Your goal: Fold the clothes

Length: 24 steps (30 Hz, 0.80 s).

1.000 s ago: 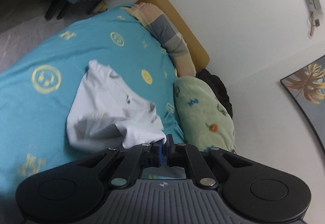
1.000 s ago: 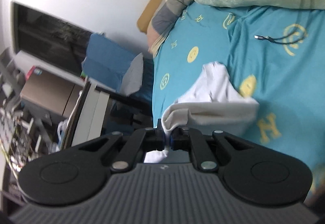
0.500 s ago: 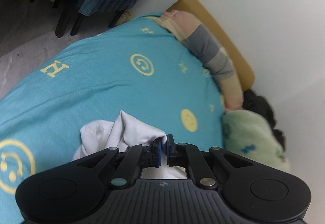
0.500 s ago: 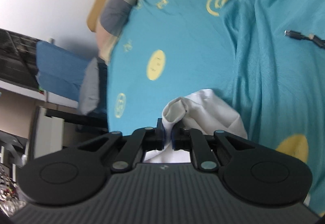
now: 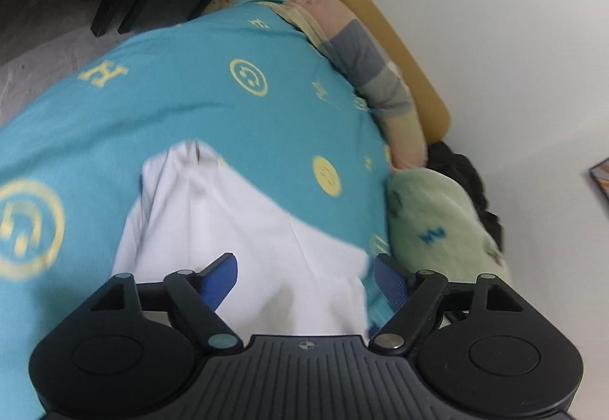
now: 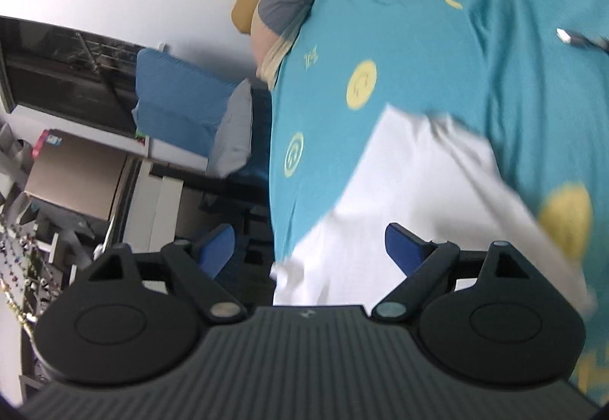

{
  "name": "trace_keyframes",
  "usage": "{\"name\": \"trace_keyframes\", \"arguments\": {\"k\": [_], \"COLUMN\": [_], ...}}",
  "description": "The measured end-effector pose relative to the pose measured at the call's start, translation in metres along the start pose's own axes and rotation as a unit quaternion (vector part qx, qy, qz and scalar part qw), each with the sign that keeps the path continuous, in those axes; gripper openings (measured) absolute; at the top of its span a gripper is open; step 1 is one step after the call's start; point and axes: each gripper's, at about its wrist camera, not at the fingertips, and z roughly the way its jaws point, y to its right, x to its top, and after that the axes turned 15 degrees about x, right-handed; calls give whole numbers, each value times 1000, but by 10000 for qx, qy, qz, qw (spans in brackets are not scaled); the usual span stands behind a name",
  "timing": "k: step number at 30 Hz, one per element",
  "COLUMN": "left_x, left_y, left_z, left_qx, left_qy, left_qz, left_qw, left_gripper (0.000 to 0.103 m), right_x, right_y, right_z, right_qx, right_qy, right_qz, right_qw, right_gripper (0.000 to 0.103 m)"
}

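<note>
The white garment (image 5: 243,229) lies spread on the bed's turquoise sheet (image 5: 171,107), just below both grippers. The left gripper (image 5: 306,267) and the right gripper (image 6: 310,241) have their blue fingers spread wide, holding nothing. The cloth looks thin, light and limp — it will sag and crease wherever it is lifted, so an edge or corner offers the surest hold. Motion blur smears its outline, its near part is cut off behind the gripper bodies, and what kind of garment it is cannot be made out.
</note>
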Motion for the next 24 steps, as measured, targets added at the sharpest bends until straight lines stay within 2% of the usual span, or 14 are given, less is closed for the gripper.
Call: {"name": "trace_keyframes", "arguments": {"k": [6,8,9,11,12,13,15,16,18,19,20,21,22,24], "left_x": [-44,-51,-50,-46,-43,-41,-37,-35,-32,-31,-31,-30,-30,-26], "left_y": [-24,-38,-42,-50,-53,-57,-63,-67,-70,-70,-69,-69,-68,-63], "left_z": [-22,-8,-2,7,11,16,17,17,17,16,15,14,14,8], "left_qx": [-265,-221,-175,-74,-24,26,-32,-70,-119,-123,-127,-131,-135,-89], "left_qy": [-379,-704,-709,-633,-595,-556,-453,-400,-309,-274,-240,-205,-171,-121], "left_qz": [-324,-668,-782,-974,-1070,-1165,-1338,-1422,-1520,-1514,-1508,-1502,-1496,-1320], "left_qw": [9984,9950,9943,9932,9925,9916,9900,9890,9878,9880,9882,9884,9885,9911], "left_gripper": [81,80,78,73,69,68,55,54,44,41,37,32,30,23], "right_x": [-64,-81,-86,-88,-89,-86,-78,-75,-69,-67,-66,-64,-62,-60], "right_y": [21,34,38,43,45,48,53,56,62,62,63,63,63,59], "right_z": [-34,-34,-33,-29,-27,-29,-32,-39,-54,-54,-54,-54,-55,-54], "right_qx": [58,64,22,-128,-204,-268,-395,-458,-584,-615,-646,-677,-708,-772], "right_qy": [-287,-346,-349,-235,-177,-18,306,526,967,997,1023,1048,1074,1101], "right_qz": [690,1086,1183,1212,1225,1217,1200,1236,1307,1281,1253,1226,1198,1029], "right_qw": [9972,9935,9924,9923,9921,9922,9915,9899,9850,9848,9847,9846,9844,9856], "right_gripper": [89,89,89,86,78,77,70,69,69,68,59,40,30,18]}}
